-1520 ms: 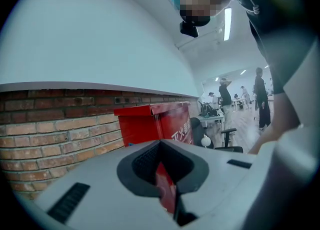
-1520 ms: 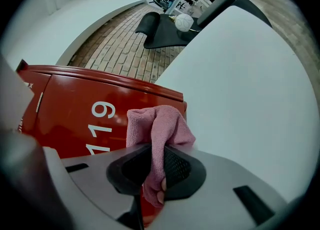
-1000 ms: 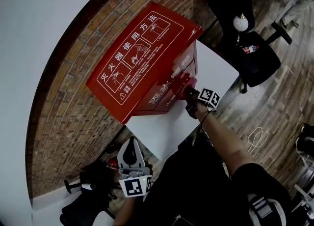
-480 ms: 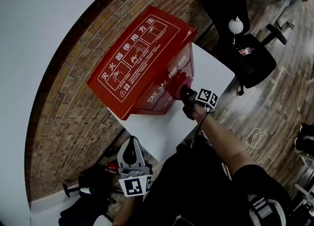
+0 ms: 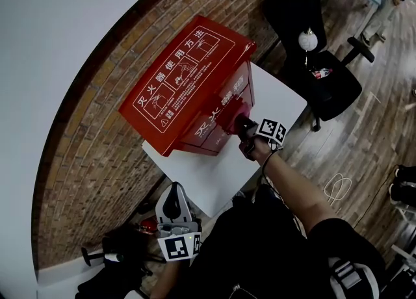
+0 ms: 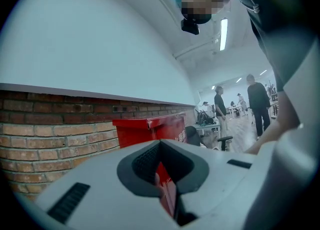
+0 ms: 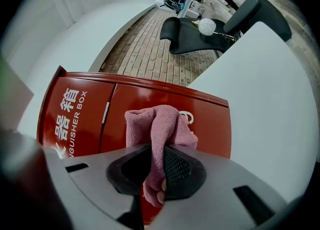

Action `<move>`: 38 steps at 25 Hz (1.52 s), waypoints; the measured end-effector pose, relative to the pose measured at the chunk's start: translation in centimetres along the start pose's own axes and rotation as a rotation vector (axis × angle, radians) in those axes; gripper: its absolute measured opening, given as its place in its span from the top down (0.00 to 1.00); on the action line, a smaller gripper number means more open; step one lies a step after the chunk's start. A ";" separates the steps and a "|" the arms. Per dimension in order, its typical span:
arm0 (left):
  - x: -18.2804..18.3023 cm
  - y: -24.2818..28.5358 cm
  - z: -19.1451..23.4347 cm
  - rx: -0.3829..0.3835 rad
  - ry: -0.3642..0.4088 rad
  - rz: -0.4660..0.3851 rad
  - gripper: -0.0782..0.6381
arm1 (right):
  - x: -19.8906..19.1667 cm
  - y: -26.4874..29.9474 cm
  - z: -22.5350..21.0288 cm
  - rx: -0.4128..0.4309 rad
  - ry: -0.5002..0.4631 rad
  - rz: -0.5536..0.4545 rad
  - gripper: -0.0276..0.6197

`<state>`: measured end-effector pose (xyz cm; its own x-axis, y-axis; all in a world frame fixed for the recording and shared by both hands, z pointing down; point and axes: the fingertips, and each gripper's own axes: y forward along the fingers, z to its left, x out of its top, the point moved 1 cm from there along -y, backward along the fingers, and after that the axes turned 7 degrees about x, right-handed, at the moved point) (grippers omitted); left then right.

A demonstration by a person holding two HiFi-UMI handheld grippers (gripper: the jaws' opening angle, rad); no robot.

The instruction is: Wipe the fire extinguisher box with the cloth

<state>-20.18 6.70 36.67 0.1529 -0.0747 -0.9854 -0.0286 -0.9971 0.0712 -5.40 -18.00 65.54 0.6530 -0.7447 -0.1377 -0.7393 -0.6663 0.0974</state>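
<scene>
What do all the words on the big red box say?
"灭火器使用方法": on the lid of the red box.
"器箱" and "NGUISHER BOX": on its front, start cut off.
"9": on the front, partly behind the pink cloth.
Small print under the lid's pictures: too small to read.

Dark clothing [image 5: 260, 252] is worn by the person, with a short sleeve [image 5: 338, 233] on the right arm. The left gripper [image 5: 174, 194] and the right gripper [image 5: 242, 127] are each made as a grey shell [image 6: 100, 189] with dark ribbed pads [image 6: 145, 161] in the jaws. On each gripper a cube [image 5: 179, 247] with black and white square markers is carried.
</scene>
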 end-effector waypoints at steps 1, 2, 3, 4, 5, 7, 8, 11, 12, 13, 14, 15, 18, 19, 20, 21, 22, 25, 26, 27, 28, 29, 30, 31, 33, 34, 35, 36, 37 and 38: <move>0.0 0.0 0.0 -0.002 0.001 0.001 0.82 | 0.1 0.0 0.4 0.006 -0.004 0.000 0.86; -0.1 -0.1 -0.1 -0.004 0.001 0.002 0.82 | 0.1 -0.1 0.7 0.012 -0.007 -0.001 0.86; -0.1 -0.1 -0.1 -0.006 0.000 0.002 0.82 | 0.2 -0.1 1.1 0.017 -0.010 -0.002 0.86; -0.1 -0.1 -0.2 -0.007 -0.001 0.002 0.82 | 0.2 -0.1 1.4 0.022 -0.012 -0.002 0.86; -0.1 0.0 -0.2 -0.008 -0.003 0.001 0.82 | 0.2 -0.1 1.7 0.027 -0.013 -0.002 0.86; -0.1 0.0 -0.3 -0.010 -0.007 0.000 0.82 | 0.4 -0.1 2.3 0.039 -0.015 -0.001 0.86; -0.1 0.0 -0.4 -0.012 -0.008 0.000 0.82 | 0.5 -0.1 2.7 0.047 -0.016 -0.001 0.86; -0.1 0.0 -0.6 -0.018 -0.009 -0.005 0.82 | 0.7 -0.2 4.0 0.068 -0.024 -0.003 0.86; 0.0 0.0 -0.6 -0.018 -0.011 -0.008 0.82 | 0.8 -0.2 4.4 0.074 -0.030 -0.002 0.86; 0.0 -0.1 -0.6 -0.019 -0.012 -0.010 0.82 | 0.9 -0.2 4.9 0.081 -0.039 -0.002 0.86; 0.1 -0.1 -0.7 -0.021 -0.012 -0.011 0.82 | 0.9 -0.3 5.3 0.088 -0.050 -0.002 0.86; 0.1 -0.1 -0.7 -0.023 -0.011 -0.011 0.82 | 1.0 -0.3 5.8 0.097 -0.061 -0.001 0.86; 0.2 0.0 -0.8 -0.033 -0.006 -0.014 0.82 | 1.2 -0.3 7.2 0.121 -0.081 -0.004 0.86; 0.2 0.0 -0.9 -0.037 -0.003 -0.016 0.82 | 1.3 -0.3 7.6 0.128 -0.083 -0.005 0.86; 0.3 0.0 -1.0 -0.041 0.000 -0.019 0.82 | 1.4 -0.3 8.0 0.135 -0.085 -0.006 0.86; 0.4 -0.1 -1.0 -0.044 0.002 -0.023 0.82 | 1.4 -0.4 8.4 0.143 -0.087 -0.006 0.86; 0.4 -0.1 -1.1 -0.047 0.002 -0.027 0.82 | 1.5 -0.4 8.8 0.150 -0.089 -0.007 0.86; 0.6 -0.1 -1.1 -0.049 0.000 -0.030 0.82 | 1.7 -0.5 10.0 0.165 -0.094 -0.009 0.86; 0.6 -0.1 -1.1 -0.050 -0.001 -0.031 0.82 | 1.8 -0.5 10.2 0.168 -0.095 -0.009 0.86; 0.7 -0.1 -1.1 -0.051 -0.002 -0.032 0.82 | 1.8 -0.6 10.5 0.172 -0.096 -0.010 0.86; 0.7 -0.2 -1.2 -0.054 -0.004 -0.035 0.82 | 1.9 -0.6 10.9 0.179 -0.098 -0.011 0.86; 0.7 -0.2 -1.2 -0.056 -0.005 -0.038 0.82 | 2.0 -0.7 11.3 0.187 -0.100 -0.013 0.86; 0.8 -0.3 -1.2 -0.057 -0.007 -0.042 0.82 | 2.0 -0.8 11.7 0.196 -0.102 -0.015 0.86; 0.8 -0.3 -1.2 -0.056 -0.009 -0.044 0.82 | 2.1 -0.9 12.3 0.206 -0.102 -0.017 0.86; 0.9 -0.4 -1.1 -0.052 -0.011 -0.049 0.82 | 2.2 -1.1 13.5 0.229 -0.103 -0.022 0.86; 0.9 -0.4 -1.0 -0.052 -0.009 -0.048 0.82 | 2.3 -1.2 14.2 0.242 -0.105 -0.024 0.86; 0.9 -0.4 -1.0 -0.051 -0.006 -0.046 0.82 | 2.4 -1.3 14.8 0.254 -0.108 -0.026 0.86; 0.9 -0.5 -1.0 -0.051 -0.005 -0.045 0.82 | 2.5 -1.4 15.5 0.266 -0.110 -0.028 0.86; 1.0 -0.5 -0.9 -0.051 -0.005 -0.046 0.82 | 2.6 -1.5 16.1 0.277 -0.111 -0.029 0.86; 1.0 -0.5 -0.9 -0.051 -0.007 -0.047 0.82 | 2.6 -1.5 16.8 0.288 -0.112 -0.029 0.86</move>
<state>-19.09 7.09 35.84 0.1460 -0.0275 -0.9889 0.0293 -0.9991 0.0321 -5.31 -18.28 48.47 0.6644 -0.7060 -0.2454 -0.7471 -0.6374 -0.1889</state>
